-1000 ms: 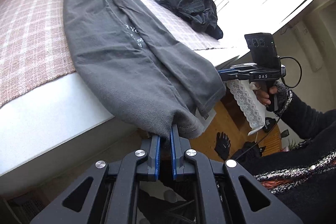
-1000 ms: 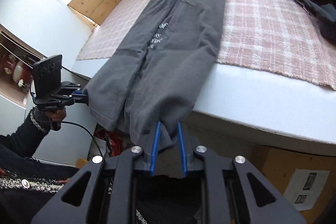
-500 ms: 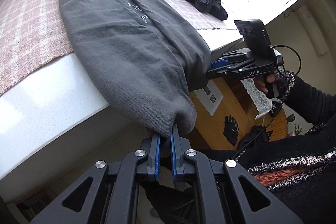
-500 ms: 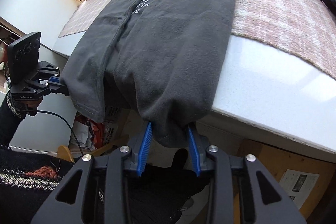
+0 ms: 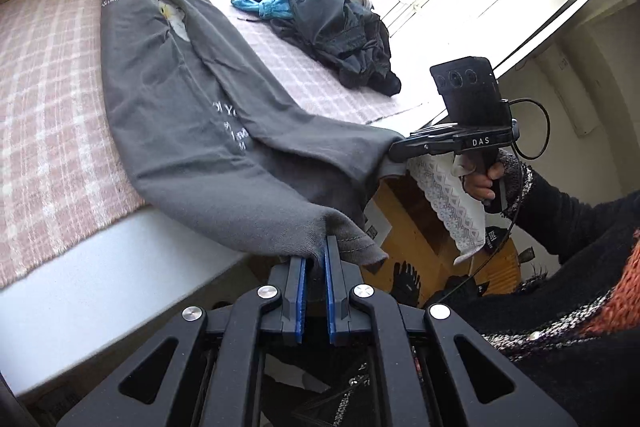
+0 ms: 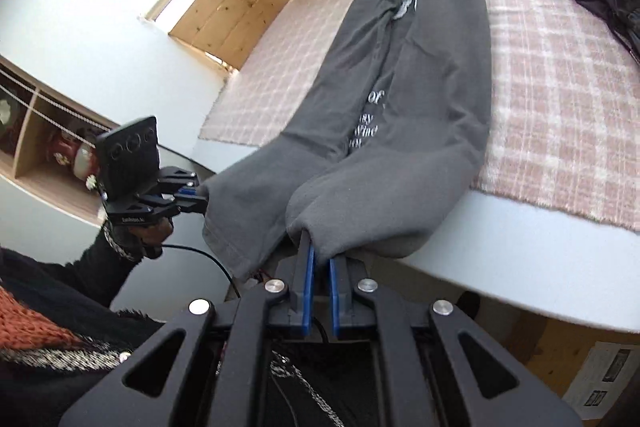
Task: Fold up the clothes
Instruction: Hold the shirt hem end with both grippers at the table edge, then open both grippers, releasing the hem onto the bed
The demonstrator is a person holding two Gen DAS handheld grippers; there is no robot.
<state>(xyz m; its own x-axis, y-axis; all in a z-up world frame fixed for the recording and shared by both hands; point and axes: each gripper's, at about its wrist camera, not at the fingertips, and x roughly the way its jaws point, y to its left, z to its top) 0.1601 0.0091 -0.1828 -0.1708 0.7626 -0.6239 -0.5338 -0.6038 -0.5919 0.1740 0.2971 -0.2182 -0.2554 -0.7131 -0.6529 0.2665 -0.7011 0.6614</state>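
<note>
The left tool [image 5: 314, 267] is pressed together on the near hem corner of the grey T-shirt [image 5: 180, 123], its blue pads pinching a small peak of cloth. The right tool [image 6: 320, 261] likewise has its pads closed on the other bottom corner; seen from the left wrist, the same right tool [image 5: 400, 149] holds that corner out level, beyond the bed's edge. Both grips look secure, though how deep the fabric sits between the right tool's pads is hard to judge, since the cloth bulges over them.

The step in hand appears to be the lengthwise fold: the shirt already has its sides turned in to a long narrow strip, and its lower end is held up by both corners, ready to be carried toward the collar. The next move calls for raising both corners together, keeping the hem taut and even between the tools, and laying it flat near the neckline without dragging the strip askew.

Outward from the tools, the shirt runs away along the pink checked blanket [image 5: 48, 99] on the bed [image 5: 120, 283], collar at the far end, white lettering midway. Its lower part overhangs the bed's edge. A heap of dark clothes [image 5: 344, 35] lies well apart, toward the window.
</note>
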